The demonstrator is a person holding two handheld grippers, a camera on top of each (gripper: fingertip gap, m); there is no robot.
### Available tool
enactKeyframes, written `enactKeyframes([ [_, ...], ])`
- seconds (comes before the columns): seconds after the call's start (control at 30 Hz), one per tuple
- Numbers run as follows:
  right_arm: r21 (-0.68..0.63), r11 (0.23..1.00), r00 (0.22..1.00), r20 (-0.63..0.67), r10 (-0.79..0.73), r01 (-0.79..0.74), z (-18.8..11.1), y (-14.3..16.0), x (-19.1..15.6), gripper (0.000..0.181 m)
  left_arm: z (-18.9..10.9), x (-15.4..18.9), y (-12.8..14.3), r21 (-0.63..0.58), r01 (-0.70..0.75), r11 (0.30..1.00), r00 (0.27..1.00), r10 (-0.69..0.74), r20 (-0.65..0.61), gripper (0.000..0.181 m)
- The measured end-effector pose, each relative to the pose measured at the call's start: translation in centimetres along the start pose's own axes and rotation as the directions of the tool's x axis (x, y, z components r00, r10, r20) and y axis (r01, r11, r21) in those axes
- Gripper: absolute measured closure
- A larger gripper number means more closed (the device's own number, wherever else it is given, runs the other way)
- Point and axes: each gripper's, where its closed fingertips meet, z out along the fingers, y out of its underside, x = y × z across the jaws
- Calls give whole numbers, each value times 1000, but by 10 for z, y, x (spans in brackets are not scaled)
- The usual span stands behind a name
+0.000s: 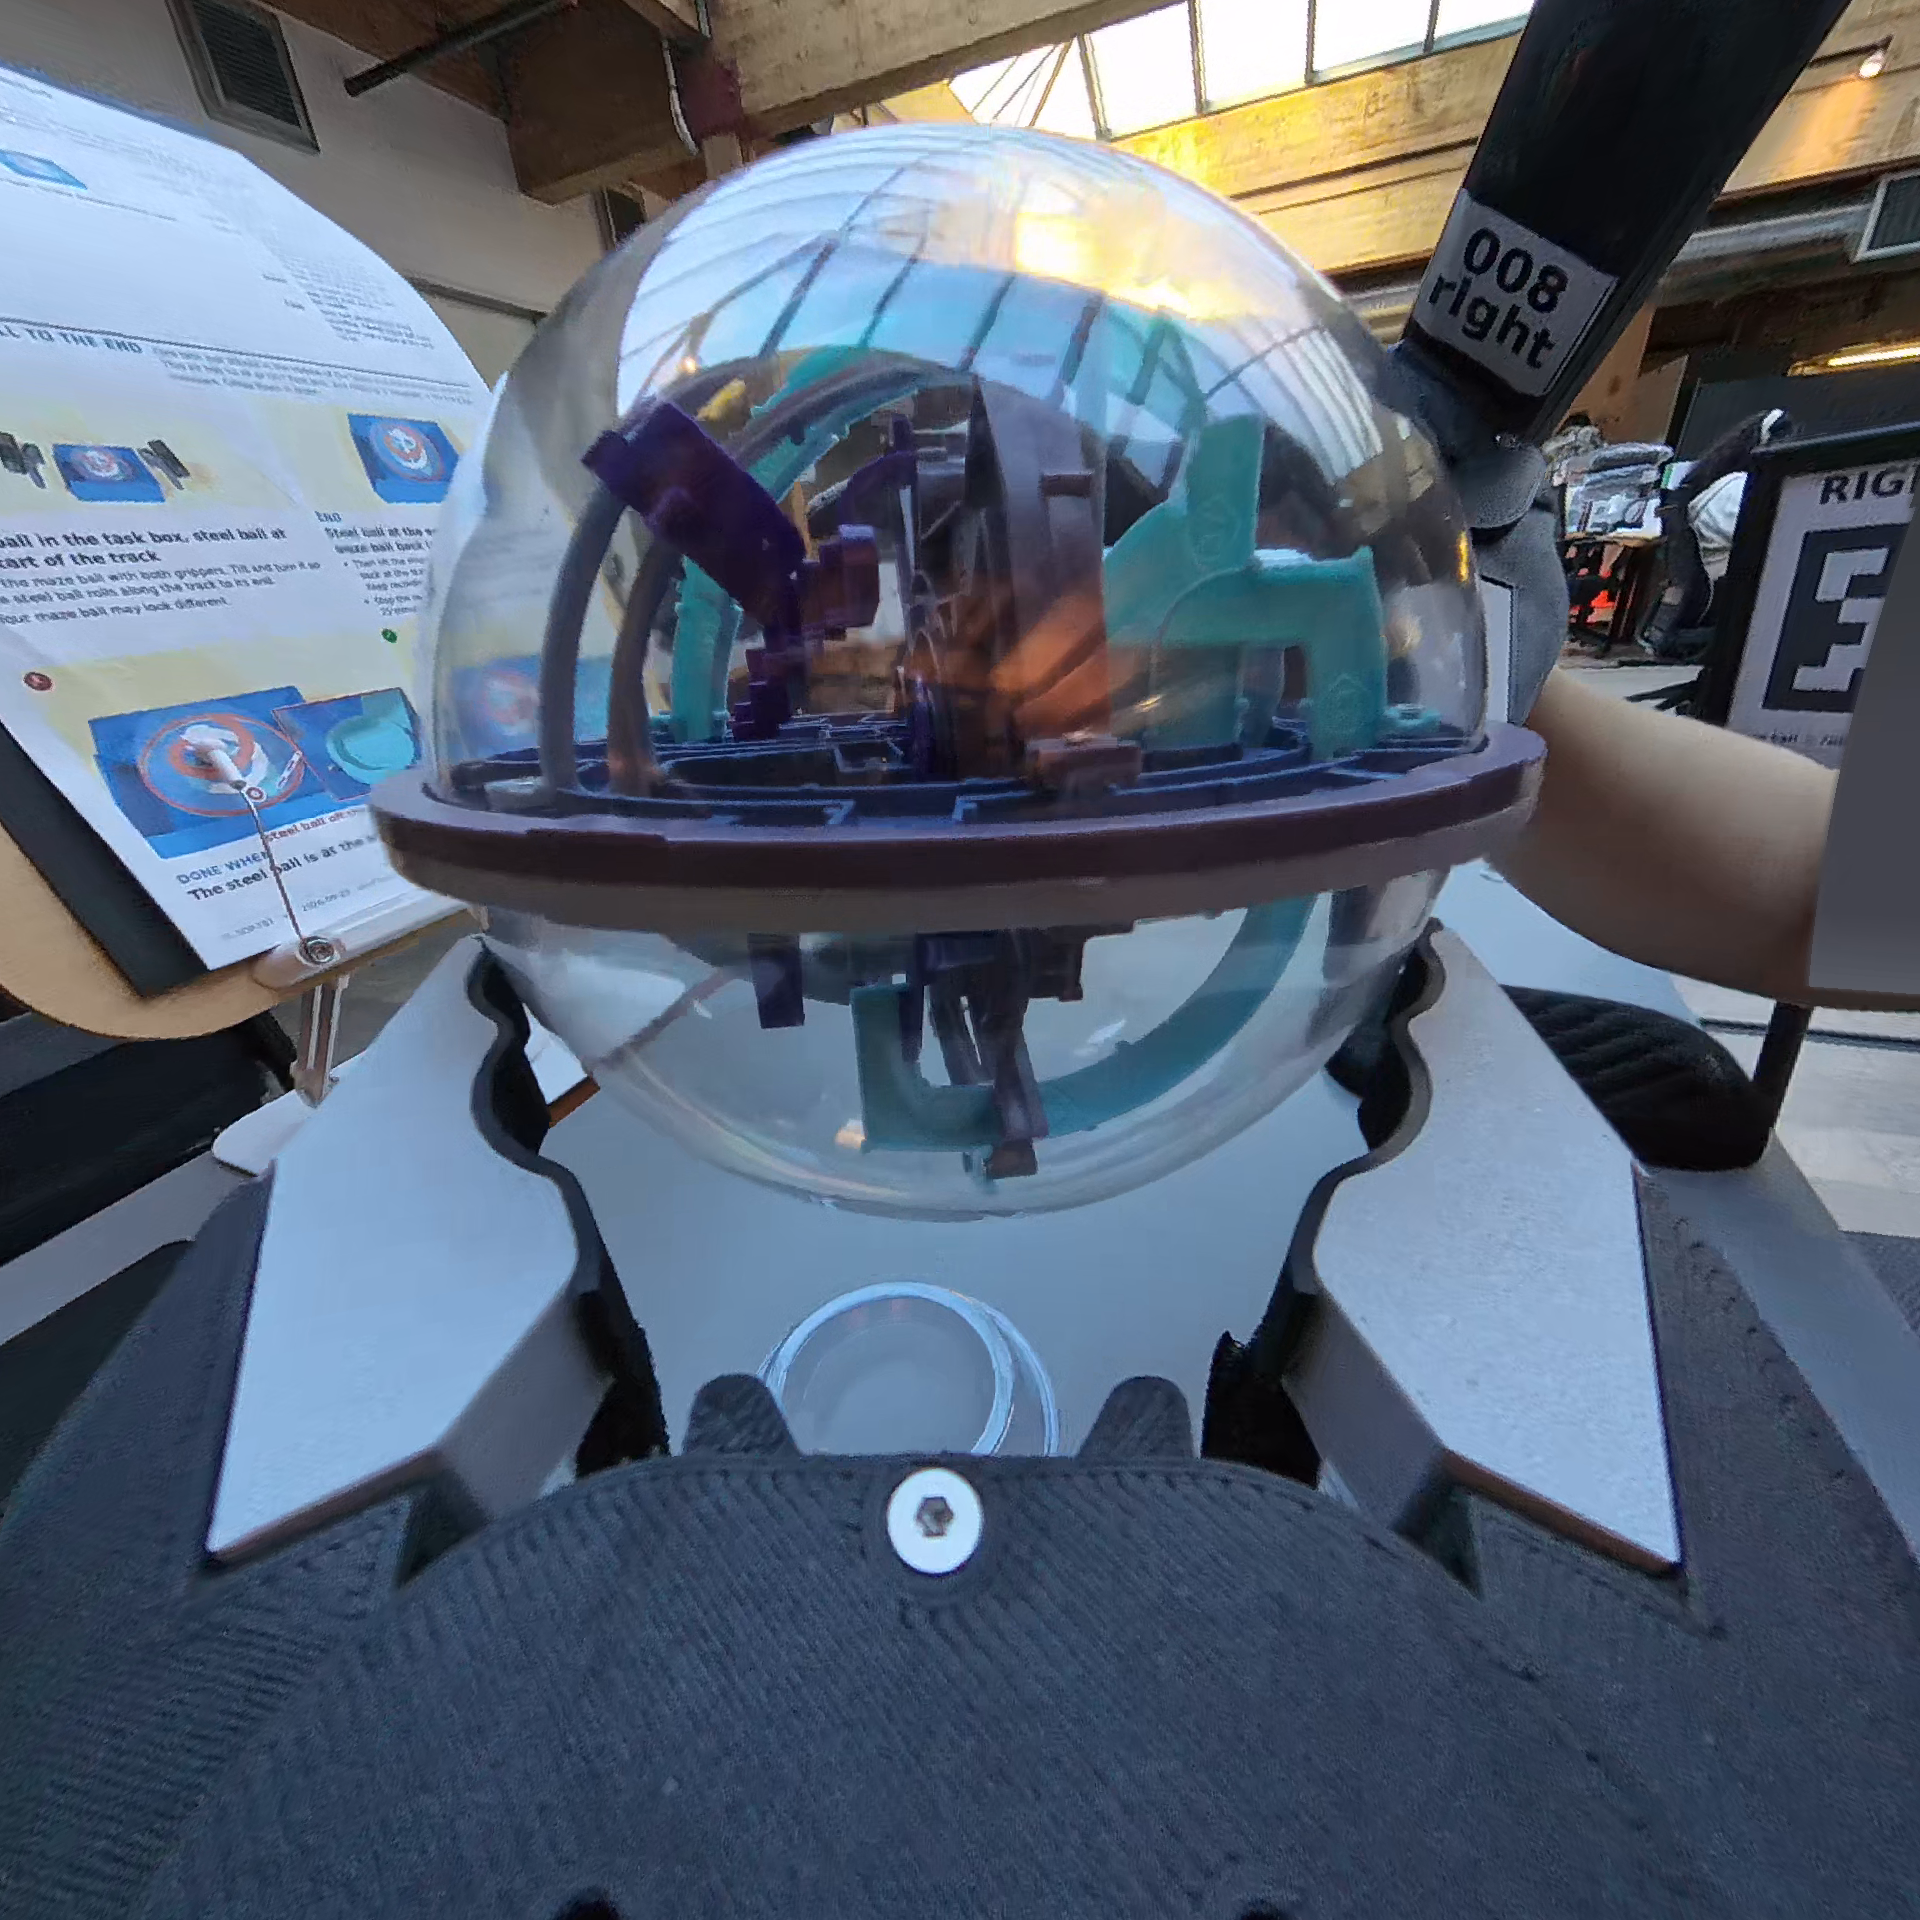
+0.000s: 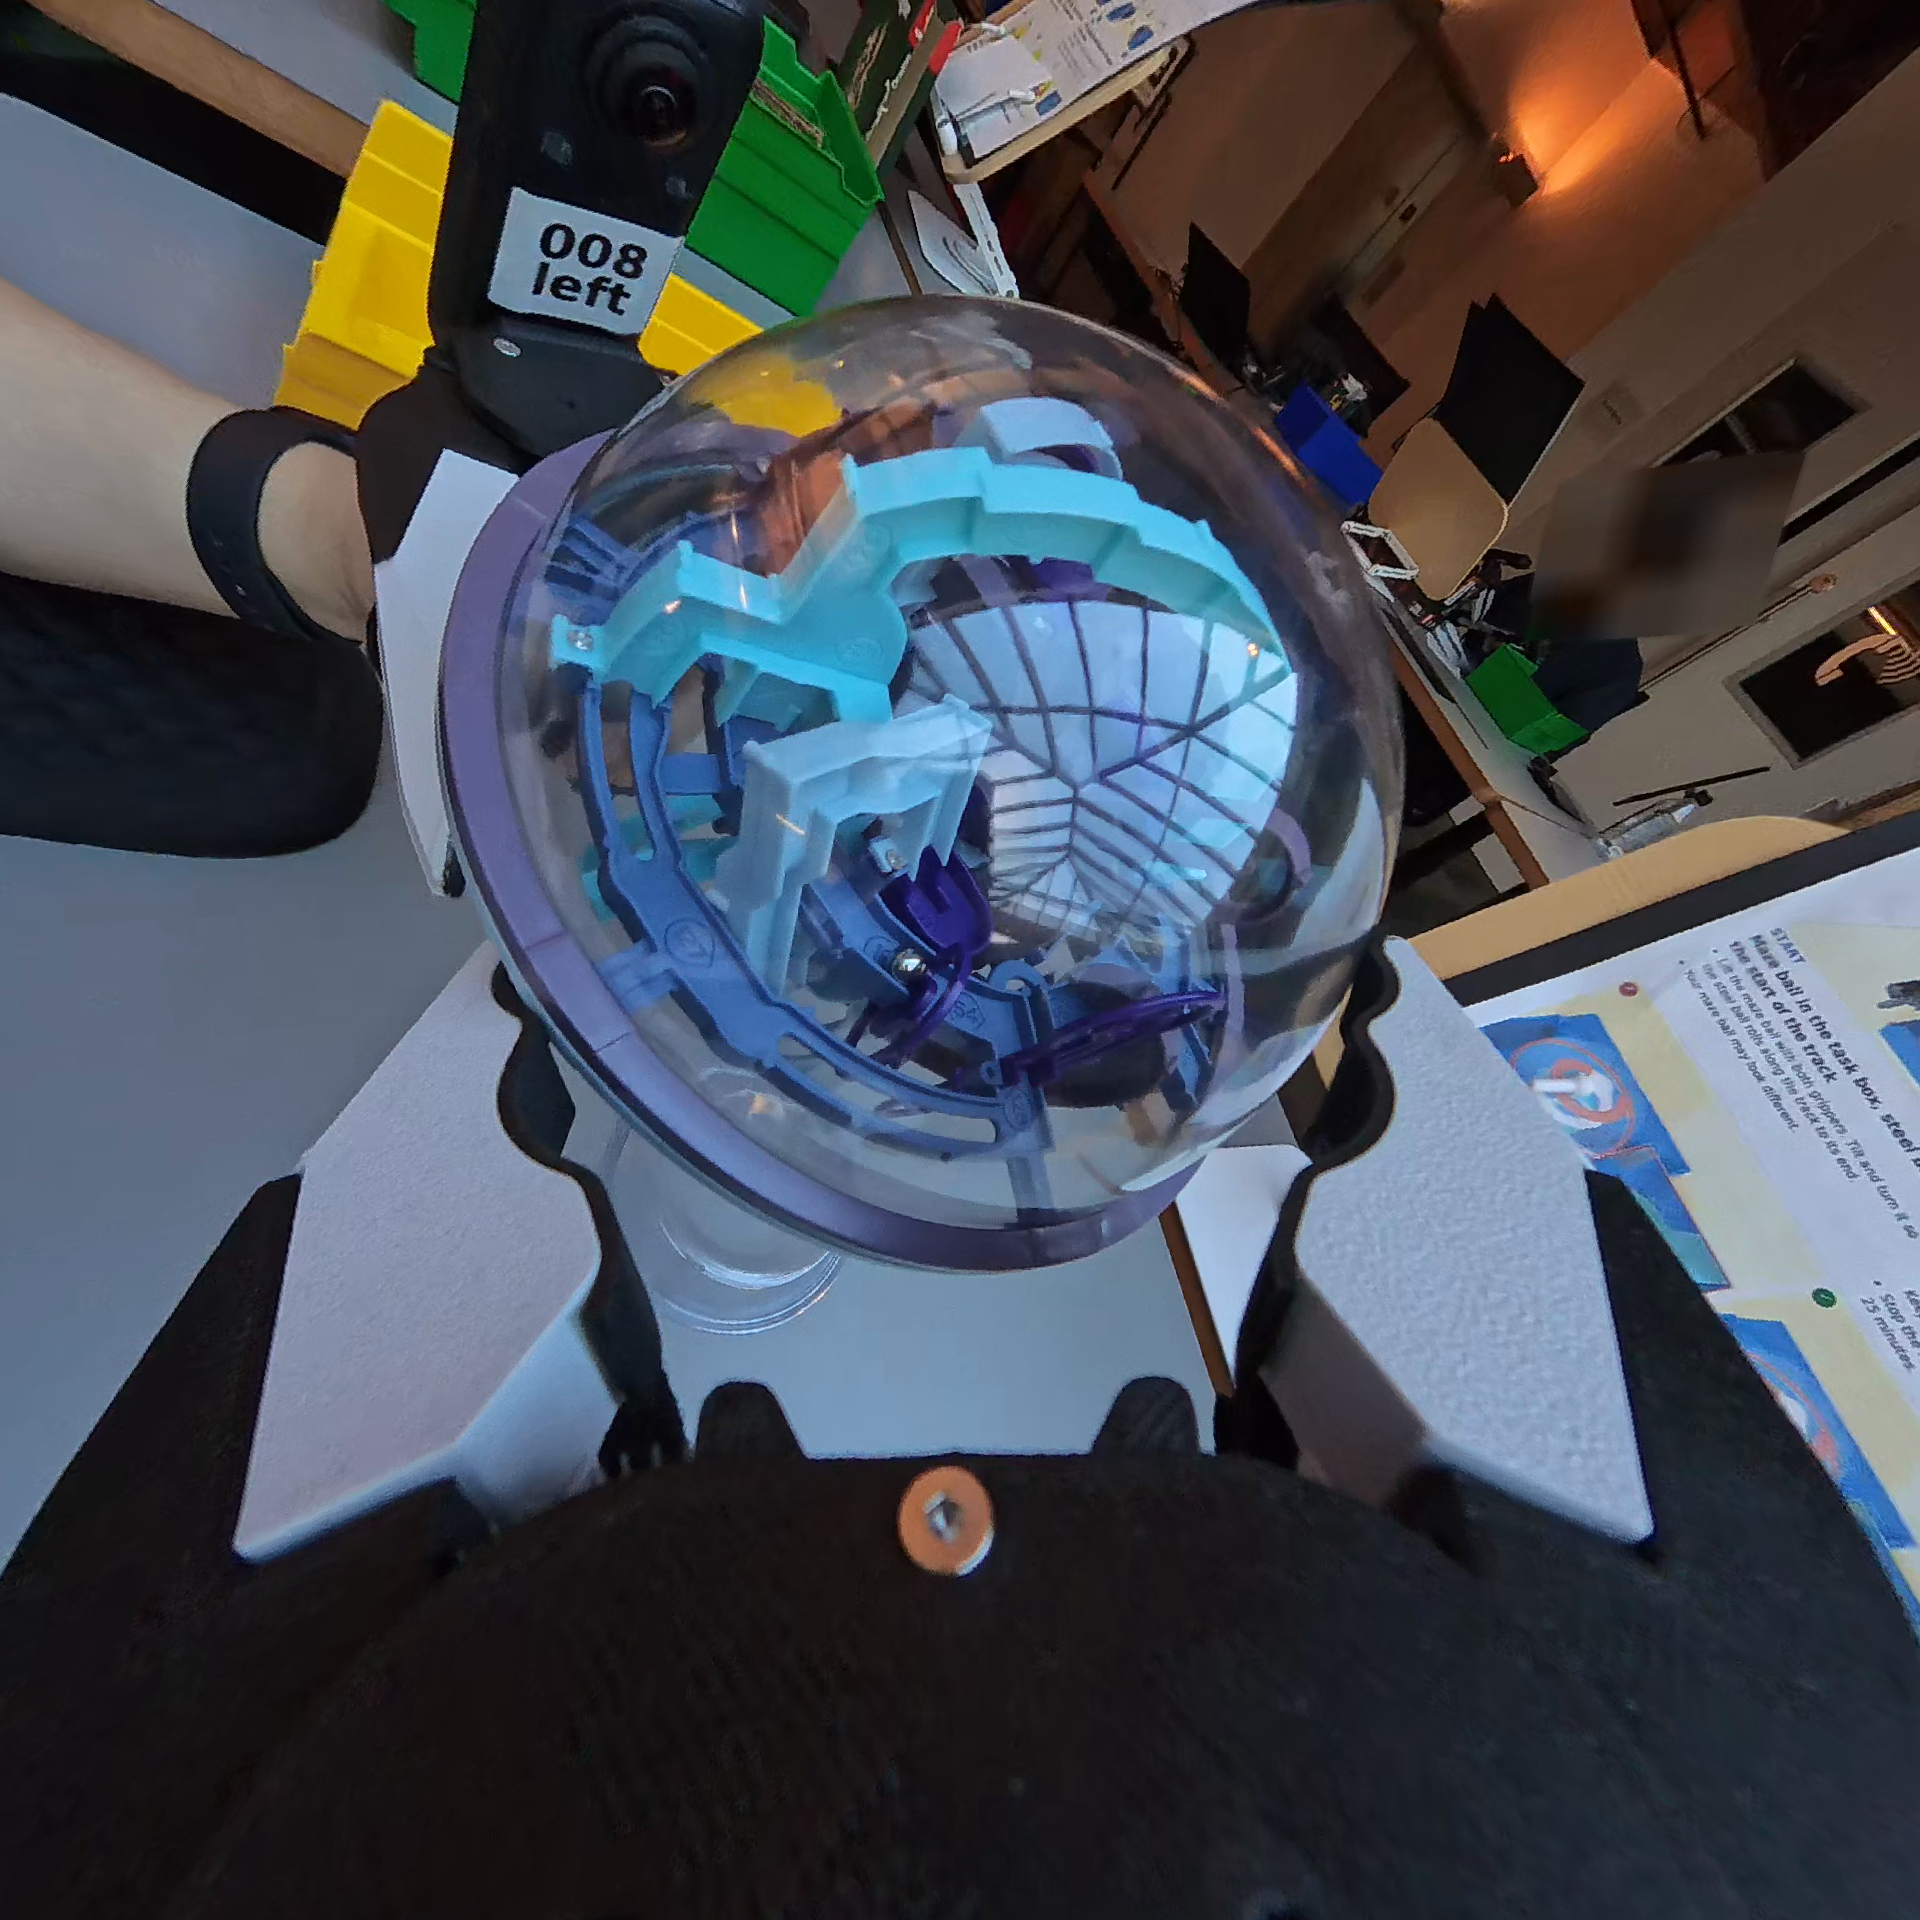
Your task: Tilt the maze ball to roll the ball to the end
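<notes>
1. Clear plastic maze ball [image 1: 956, 665] with a dark purple equator ring, teal and violet tracks inside, held up off the grey worktop [image 1: 883, 1247] between both tools; fills the middle of the left wrist view.
2. Left gripper [image 1: 951, 1039]: white fingers [image 1: 416, 1195] spread wide, one at 9 o'clock and one at 3 o'clock of the sphere's lower half, clamped on its sides.
3. Right gripper [image 2: 940, 1060]: white fingers [image 2: 1455, 1195] likewise wide apart, pressing the sphere from 8 o'clock and 4 o'clock; equator ring tilted in this view, running from 10 o'clock down to 5 o'clock.
4. Small steel ball [image 2: 914, 966] visible in the right wrist view, sitting on a dark blue track just below the sphere's centre, beside a violet piece.
5. Clear round plastic stand [image 1: 909, 1371] on the worktop beneath the sphere, apart from it.
6. Printed instruction sheet [image 1: 187, 499] on a board at 9 to 10 o'clock in the left wrist view; at 3 to 4 o'clock in the right wrist view.
7. Yellow plastic bins [image 2: 384, 260] and green plastic bins [image 2: 790, 177] at 11 to 12 o'clock behind the far gripper in the right wrist view.
8. Person's forearm with a black wristband [image 2: 249, 520] at 9 o'clock there.
</notes>
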Motion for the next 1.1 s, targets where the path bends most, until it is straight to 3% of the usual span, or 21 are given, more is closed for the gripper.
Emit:
enactKeyframes([
  [0.5, -26, 997, 997, -26, -68, 67, -35, -60, 12, 32, -2, 25, -69, 132, 61, 989, 996, -51, -74, 23],
  [1.1, 8, 998, 998, -36, -59, 59, -53, -93, 24, 32, -1, 34, -110, 127, 45, 991, 997, -37, -61, 24],
])
